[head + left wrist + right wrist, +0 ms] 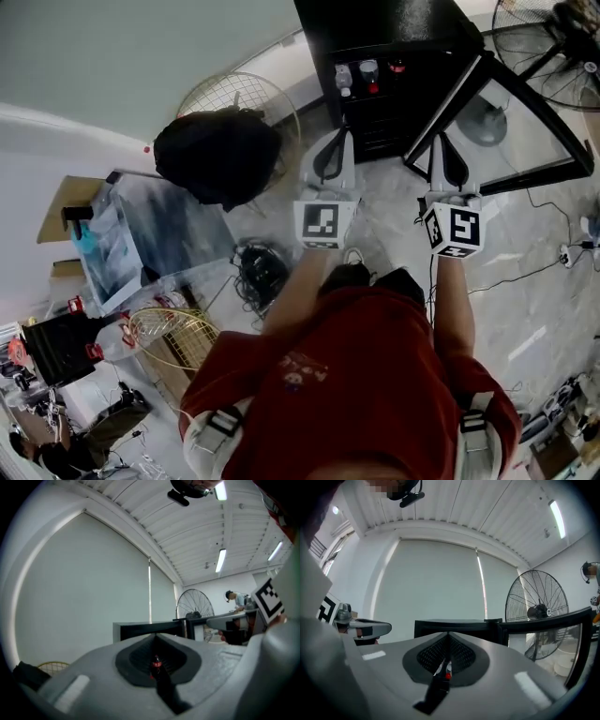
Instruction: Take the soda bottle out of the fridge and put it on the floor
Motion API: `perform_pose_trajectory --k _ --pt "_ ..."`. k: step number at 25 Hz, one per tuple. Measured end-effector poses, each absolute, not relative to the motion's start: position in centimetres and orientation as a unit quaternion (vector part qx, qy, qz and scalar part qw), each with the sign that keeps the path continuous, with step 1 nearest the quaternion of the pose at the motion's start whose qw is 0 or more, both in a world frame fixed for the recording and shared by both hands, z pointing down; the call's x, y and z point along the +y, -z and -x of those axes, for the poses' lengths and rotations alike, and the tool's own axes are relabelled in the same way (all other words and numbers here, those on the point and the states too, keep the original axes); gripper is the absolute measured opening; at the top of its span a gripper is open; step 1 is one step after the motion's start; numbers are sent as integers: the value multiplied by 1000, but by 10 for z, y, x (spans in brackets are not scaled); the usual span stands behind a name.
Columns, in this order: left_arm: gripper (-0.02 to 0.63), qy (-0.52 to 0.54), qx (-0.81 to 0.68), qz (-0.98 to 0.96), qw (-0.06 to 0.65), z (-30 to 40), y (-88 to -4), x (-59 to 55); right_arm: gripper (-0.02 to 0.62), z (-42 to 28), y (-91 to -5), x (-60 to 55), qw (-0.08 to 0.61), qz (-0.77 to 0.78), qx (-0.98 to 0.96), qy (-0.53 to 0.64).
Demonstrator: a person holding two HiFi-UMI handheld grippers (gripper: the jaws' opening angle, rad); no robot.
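A black fridge (394, 28) stands in front of me with its glass door (497, 112) swung open to the right. On its top shelf are three bottles, among them a soda bottle (369, 75) with a red label. My left gripper (341, 134) hovers just before the shelves, jaws together and empty. Beside the door's edge my right gripper (441, 141) is also shut on nothing. In the left gripper view the red-labelled bottle (156, 664) shows through the slit of the closed jaws of the left gripper (156, 638). The right gripper (447, 637) points at the fridge top (454, 623).
A black bag (220, 155) rests on a round wire guard (234, 94) left of the fridge. A big floor fan (553, 47) stands at the right. Cables (262, 272) and a power strip (572, 253) lie on the marble floor. A gold wire basket (178, 337) sits behind at the left.
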State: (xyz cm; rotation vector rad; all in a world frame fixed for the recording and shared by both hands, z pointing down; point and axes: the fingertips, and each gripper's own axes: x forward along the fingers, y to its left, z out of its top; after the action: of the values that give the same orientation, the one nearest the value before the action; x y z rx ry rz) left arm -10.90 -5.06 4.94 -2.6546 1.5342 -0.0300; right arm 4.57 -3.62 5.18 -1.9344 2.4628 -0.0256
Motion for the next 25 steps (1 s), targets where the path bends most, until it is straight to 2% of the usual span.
perform_pose_trajectory --k 21,23,25 --pt "0 14 581 812 49 23 -55 -100 2 -133 -71 -99 29 534 844 37" --pt "0 15 576 816 44 14 -57 -100 12 -138 -73 -99 31 533 845 39" --pt "0 18 575 817 40 14 -60 -100 54 -136 -76 -101 31 530 846 43"
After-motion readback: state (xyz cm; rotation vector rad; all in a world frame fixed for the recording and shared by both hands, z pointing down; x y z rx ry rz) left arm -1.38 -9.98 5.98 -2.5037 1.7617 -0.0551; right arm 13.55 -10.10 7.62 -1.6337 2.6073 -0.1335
